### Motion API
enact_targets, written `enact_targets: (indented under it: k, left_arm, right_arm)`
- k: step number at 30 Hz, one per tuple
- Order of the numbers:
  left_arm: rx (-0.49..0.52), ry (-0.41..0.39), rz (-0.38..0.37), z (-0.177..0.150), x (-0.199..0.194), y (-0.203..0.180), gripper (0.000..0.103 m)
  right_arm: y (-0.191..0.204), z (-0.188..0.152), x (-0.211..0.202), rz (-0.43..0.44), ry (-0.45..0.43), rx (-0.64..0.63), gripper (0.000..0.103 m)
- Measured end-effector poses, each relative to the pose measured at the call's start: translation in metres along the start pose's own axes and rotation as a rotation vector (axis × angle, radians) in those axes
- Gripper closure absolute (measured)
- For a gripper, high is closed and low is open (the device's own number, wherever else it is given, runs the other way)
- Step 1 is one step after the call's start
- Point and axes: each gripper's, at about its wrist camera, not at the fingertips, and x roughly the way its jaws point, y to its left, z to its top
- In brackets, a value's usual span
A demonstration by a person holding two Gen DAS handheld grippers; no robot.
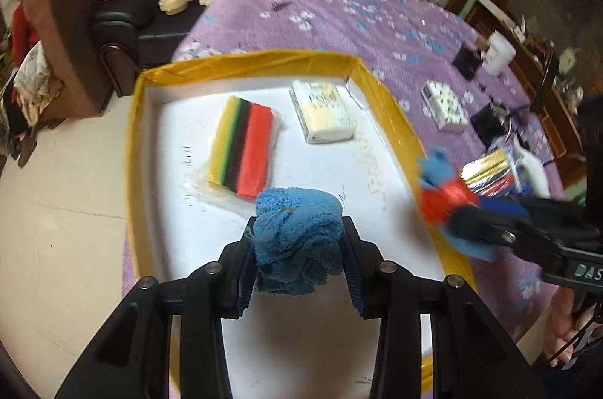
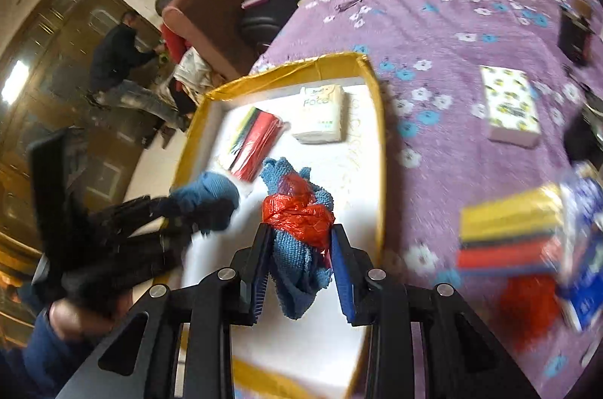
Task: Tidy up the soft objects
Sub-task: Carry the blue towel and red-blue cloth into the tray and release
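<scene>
L gripper (image 1: pixel 297 240) clamped on blue towel wad (image 1: pixel 297 229), R gripper (image 2: pixel 301 244) clamped on blue cloth w/ red bag (image 2: pixel 301 210); both over yellow-rimmed tray (image 1: pixel 135 120). Ahead: sponge pack (image 1: pixel 245 150), tissue pack (image 1: pixel 324 112), purple floral cover (image 1: pixel 339 10).

White floor of the yellow-rimmed shallow cardboard tray (image 1: pixel 392 105) is bare along its near half and left side; far half is taken by a striped rainbow sponge pack (image 1: pixel 243 144) and a white tissue pack (image 1: pixel 326 114), with a narrow gap between them. Raised yellow rim blocks low entry from every side. On the purple flowered tabletop (image 2: pixel 433 22), right of the tray, a patterned tissue box (image 2: pixel 510 106) and a second striped sponge pack (image 2: pixel 512 240) stand in the way; the stretch between them and the rim is open.
</scene>
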Motion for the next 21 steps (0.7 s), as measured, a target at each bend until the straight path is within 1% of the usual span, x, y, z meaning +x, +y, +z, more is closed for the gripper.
enact_targets:
  k: [1, 4, 9, 12, 15, 21]
  left_arm:
    - [0.018, 0.009, -0.011, 0.001, 0.006, -0.003, 0.064]
    - [0.050, 0.006, -0.012, 0.005, 0.016, -0.004, 0.063]
    - [0.054, 0.024, 0.000, 0.012, 0.032, 0.001, 0.063]
    - [0.052, 0.021, -0.015, 0.016, 0.038, 0.001, 0.063]
    - [0.061, 0.017, -0.011, 0.017, 0.040, -0.003, 0.063]
    - [0.074, 0.014, -0.003, 0.017, 0.042, -0.010, 0.056]
  right_arm:
    - [0.002, 0.005, 0.009, -0.018, 0.004, 0.002, 0.069]
    - [0.003, 0.017, 0.030, -0.053, 0.013, 0.013, 0.069]
    - [0.003, 0.037, 0.053, -0.088, 0.018, 0.018, 0.069]
    - [0.003, 0.043, 0.058, -0.088, 0.025, 0.020, 0.068]
    - [0.004, 0.046, 0.061, -0.090, 0.035, 0.016, 0.066]
    - [0.001, 0.045, 0.059, -0.077, 0.042, 0.024, 0.065]
